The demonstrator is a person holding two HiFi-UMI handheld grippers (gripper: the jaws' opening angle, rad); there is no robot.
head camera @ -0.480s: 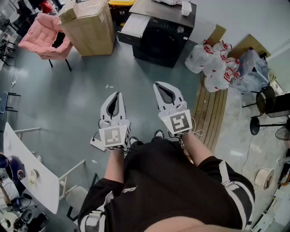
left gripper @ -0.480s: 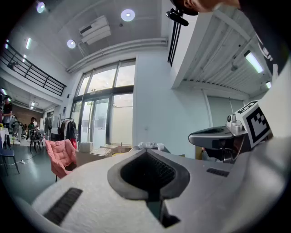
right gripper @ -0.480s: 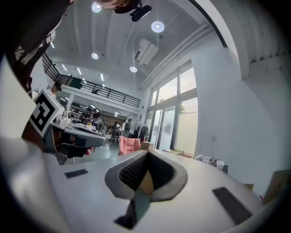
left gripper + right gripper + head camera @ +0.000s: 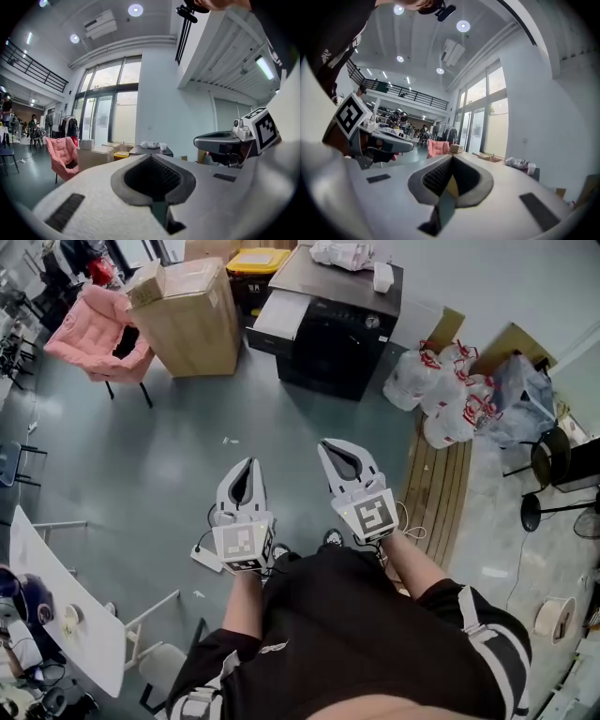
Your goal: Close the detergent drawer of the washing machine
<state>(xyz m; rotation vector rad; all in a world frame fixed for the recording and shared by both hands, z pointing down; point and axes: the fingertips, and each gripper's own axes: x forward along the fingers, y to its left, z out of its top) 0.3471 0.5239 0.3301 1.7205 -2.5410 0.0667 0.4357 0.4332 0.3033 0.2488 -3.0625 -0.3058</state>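
The left gripper [image 4: 247, 470] and right gripper [image 4: 332, 448] are both closed on nothing. The washer [image 4: 337, 334] stands far ahead, well apart from both. Its drawer [image 4: 281, 313] seems to be the white part jutting out at the washer's left, and the right gripper is slightly nearer.
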